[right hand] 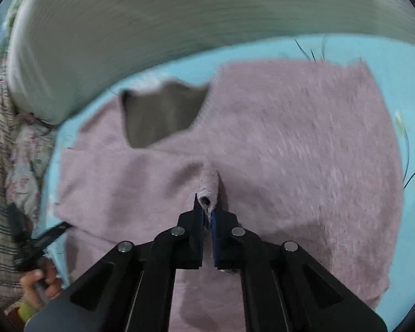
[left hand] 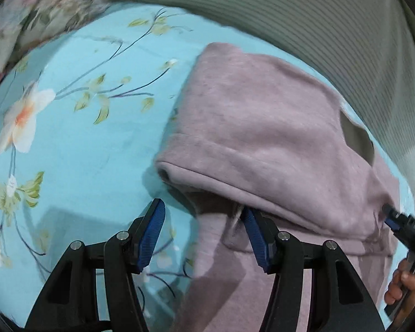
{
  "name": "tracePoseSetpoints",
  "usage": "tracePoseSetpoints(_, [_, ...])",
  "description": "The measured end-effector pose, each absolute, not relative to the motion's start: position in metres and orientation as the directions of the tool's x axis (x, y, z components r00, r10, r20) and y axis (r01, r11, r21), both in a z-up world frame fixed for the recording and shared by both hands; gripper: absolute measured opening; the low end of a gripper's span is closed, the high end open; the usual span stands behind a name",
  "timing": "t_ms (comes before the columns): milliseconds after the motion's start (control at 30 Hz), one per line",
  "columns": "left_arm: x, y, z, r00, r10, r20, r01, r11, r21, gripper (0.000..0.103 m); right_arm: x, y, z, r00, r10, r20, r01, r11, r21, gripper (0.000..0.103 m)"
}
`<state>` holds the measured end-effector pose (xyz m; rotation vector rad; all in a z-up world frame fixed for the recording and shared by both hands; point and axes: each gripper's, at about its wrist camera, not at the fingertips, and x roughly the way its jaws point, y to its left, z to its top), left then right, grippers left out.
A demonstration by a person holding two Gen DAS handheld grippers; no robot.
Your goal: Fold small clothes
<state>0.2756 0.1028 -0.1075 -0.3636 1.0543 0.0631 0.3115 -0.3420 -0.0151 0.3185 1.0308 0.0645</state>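
A small mauve fleece garment (left hand: 262, 138) lies on a turquoise floral bedsheet (left hand: 83, 152), partly folded with a rolled hem edge on its left. My left gripper (left hand: 204, 213) is open, its blue pads on either side of the garment's near folded edge, gripping nothing. In the right wrist view the garment (right hand: 290, 138) spreads wide, with its grey-lined neck opening (right hand: 160, 116) at upper left. My right gripper (right hand: 207, 210) is shut on a pinched ridge of the garment's fabric (right hand: 209, 185). It also shows in the left wrist view (left hand: 393, 218) at the garment's right edge.
A grey-green ribbed cushion (left hand: 318, 19) runs along the far side of the bed. Floral bedding (left hand: 36, 19) is bunched at the far left. Striped cloth (right hand: 0, 179) lies at the left of the right wrist view, near the left gripper (right hand: 49, 235) and the hand holding it.
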Motion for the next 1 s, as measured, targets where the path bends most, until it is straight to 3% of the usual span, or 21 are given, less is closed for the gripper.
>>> tracePoseSetpoints(100, [0.279, 0.105, -0.11, 0.501, -0.109, -0.859, -0.207, 0.948, -0.242, 0.058, 0.29, -0.356, 0.036, 0.62, 0.279, -0.733, 0.064, 0.913, 0.402, 0.006])
tracePoseSetpoints(167, [0.28, 0.104, -0.108, 0.501, -0.106, -0.859, -0.188, 0.955, -0.228, 0.058, 0.274, -0.374, 0.057, 0.675, 0.245, -0.696, 0.09, 0.909, 0.407, 0.006])
tracePoseSetpoints(300, [0.285, 0.102, -0.108, 0.501, -0.119, -0.857, -0.185, 0.953, -0.241, 0.059, 0.263, -0.425, 0.042, 0.635, 0.082, -0.768, 0.271, 0.908, 0.32, 0.006])
tracePoseSetpoints(500, [0.291, 0.098, -0.108, 0.501, -0.11, -0.859, -0.173, 0.959, -0.224, 0.058, 0.262, -0.448, 0.001, 0.57, 0.065, -0.819, 0.376, 0.866, 0.331, 0.006])
tracePoseSetpoints(733, [0.294, 0.096, -0.108, 0.521, -0.181, -0.834, -0.171, 0.936, -0.309, 0.028, 0.262, -0.437, 0.007, 0.591, 0.111, -0.799, 0.333, 0.868, 0.368, 0.006])
tracePoseSetpoints(800, [0.29, 0.098, -0.108, 0.524, -0.196, -0.828, -0.18, 0.925, -0.333, 0.025, 0.259, -0.442, 0.014, 0.608, 0.099, -0.788, 0.336, 0.867, 0.368, 0.006])
tracePoseSetpoints(1000, [0.285, 0.11, -0.115, 0.522, -0.258, -0.813, -0.207, 0.887, -0.414, 0.023, 0.256, -0.457, -0.001, 0.494, -0.039, -0.869, 0.435, 0.876, 0.208, 0.009])
